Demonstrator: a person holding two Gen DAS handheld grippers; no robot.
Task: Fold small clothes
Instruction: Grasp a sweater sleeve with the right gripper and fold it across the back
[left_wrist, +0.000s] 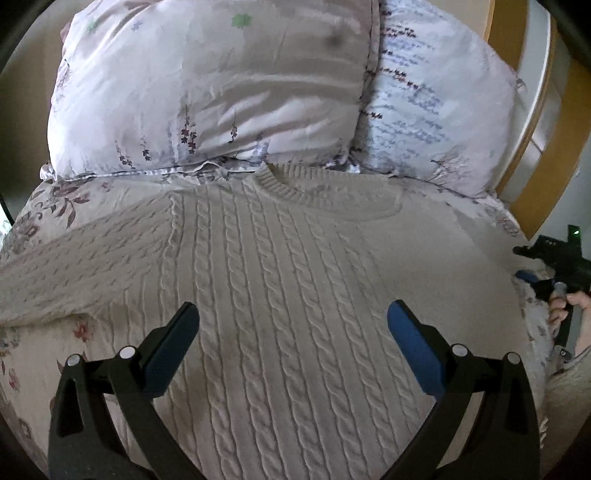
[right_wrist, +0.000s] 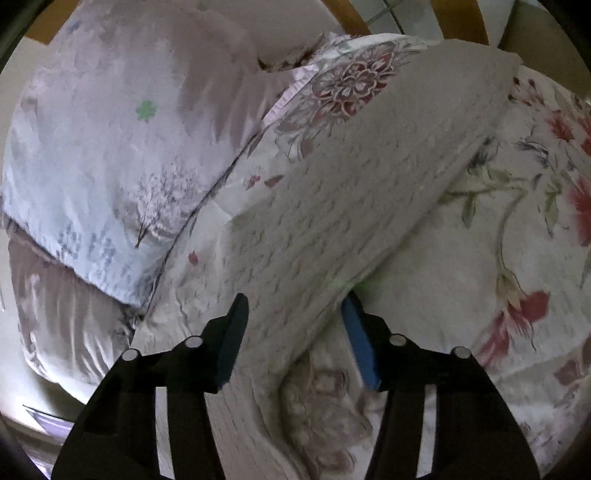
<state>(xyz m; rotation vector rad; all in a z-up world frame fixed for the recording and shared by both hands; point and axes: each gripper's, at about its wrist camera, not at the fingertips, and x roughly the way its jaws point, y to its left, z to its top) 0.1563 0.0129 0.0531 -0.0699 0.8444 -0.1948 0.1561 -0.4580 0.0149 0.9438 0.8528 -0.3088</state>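
A cream cable-knit sweater (left_wrist: 280, 266) lies flat on the bed, neck toward the pillows, left sleeve spread out to the left. My left gripper (left_wrist: 293, 314) is open and empty, hovering over the sweater's chest. In the right wrist view the sweater's right sleeve (right_wrist: 369, 192) runs diagonally up and to the right. My right gripper (right_wrist: 295, 306) is open with its jaws on either side of the sleeve near the shoulder; its blue pad (right_wrist: 360, 343) sits under the sleeve edge. The right gripper also shows in the left wrist view (left_wrist: 554, 266) at the sweater's right edge.
Two pillows (left_wrist: 207, 88) (left_wrist: 436, 110) lie just beyond the sweater's neck. A floral bedspread (right_wrist: 517, 229) covers the bed. A wooden headboard (left_wrist: 554, 140) stands at the back right.
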